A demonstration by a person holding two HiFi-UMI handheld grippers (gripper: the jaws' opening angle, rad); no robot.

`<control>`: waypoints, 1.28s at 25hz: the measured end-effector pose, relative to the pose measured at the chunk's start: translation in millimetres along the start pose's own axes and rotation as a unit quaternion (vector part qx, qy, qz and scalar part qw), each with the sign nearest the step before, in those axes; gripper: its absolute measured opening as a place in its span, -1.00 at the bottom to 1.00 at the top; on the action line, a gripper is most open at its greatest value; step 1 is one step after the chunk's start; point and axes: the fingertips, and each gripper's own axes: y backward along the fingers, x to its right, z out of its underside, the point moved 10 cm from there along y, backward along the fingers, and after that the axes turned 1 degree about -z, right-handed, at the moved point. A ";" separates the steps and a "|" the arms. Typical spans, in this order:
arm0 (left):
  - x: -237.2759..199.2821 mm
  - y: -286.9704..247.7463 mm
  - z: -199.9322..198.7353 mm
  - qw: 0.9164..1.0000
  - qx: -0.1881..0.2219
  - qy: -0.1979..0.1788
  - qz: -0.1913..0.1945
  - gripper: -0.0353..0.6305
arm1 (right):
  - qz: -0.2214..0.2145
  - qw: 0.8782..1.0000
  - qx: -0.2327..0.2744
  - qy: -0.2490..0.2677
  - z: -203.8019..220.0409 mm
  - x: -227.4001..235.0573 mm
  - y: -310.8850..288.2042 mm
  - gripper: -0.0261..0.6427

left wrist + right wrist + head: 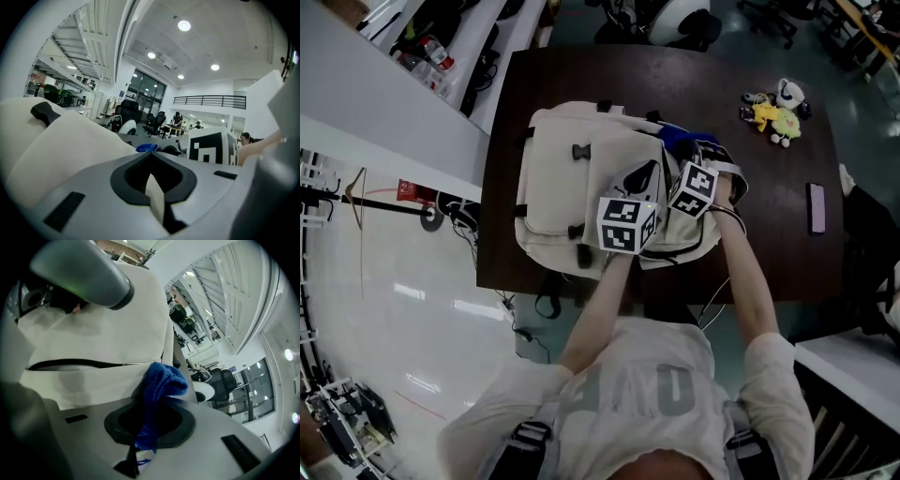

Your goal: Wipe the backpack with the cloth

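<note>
Where: backpack [567, 178] lies on the dark table [769, 216] | Left gripper [153, 190]: pinches a thin cream bit of the backpack | Right gripper [143, 439]: squeezes the blue cloth [161, 380], touching the backpack's side | Tip: hold tight, rub softly, cloth flat.

The backpack [572, 187] was cream woven cloth, matt and lightly creased, with smooth black plastic buckles [579, 150]. The cloth [161, 385] was deep blue, soft and fuzzy, like terry or microfibre. The left tongs [154, 199] and the right tongs [140, 446] both had smooth, matt grey plastic shells round dull black liners. Their marker cubes [627, 224] bore flat black-and-white print. The tabletop [769, 234] showed a dark brown, wood-like surface with a low sheen. The pale floor [403, 309] was glossy and threw back streaks of light.
</note>
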 end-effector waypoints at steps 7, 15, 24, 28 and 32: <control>4.5 -1.6 2.1 1.000 -0.004 -0.021 0.009 -0.88 | 0.005 1.000 -0.015 0.002 7.2 -20.7 17.9 -0.81; 0.8 0.1 1.1 1.000 0.003 -0.010 0.017 -0.88 | 0.011 0.999 -0.032 -0.009 16.2 -55.5 39.0 -0.81; 27.5 15.6 12.1 0.998 -0.012 -0.047 0.039 -0.88 | 0.017 0.999 -0.042 -0.025 27.8 -89.4 66.4 -0.81; 38.7 42.2 24.4 0.999 -0.001 -0.039 0.029 -0.88 | 0.015 0.999 -0.037 -0.029 31.8 -110.9 81.4 -0.81; 52.7 70.0 37.4 0.999 0.005 -0.029 0.016 -0.88 | 0.012 0.999 -0.033 -0.017 33.6 -145.5 100.9 -0.81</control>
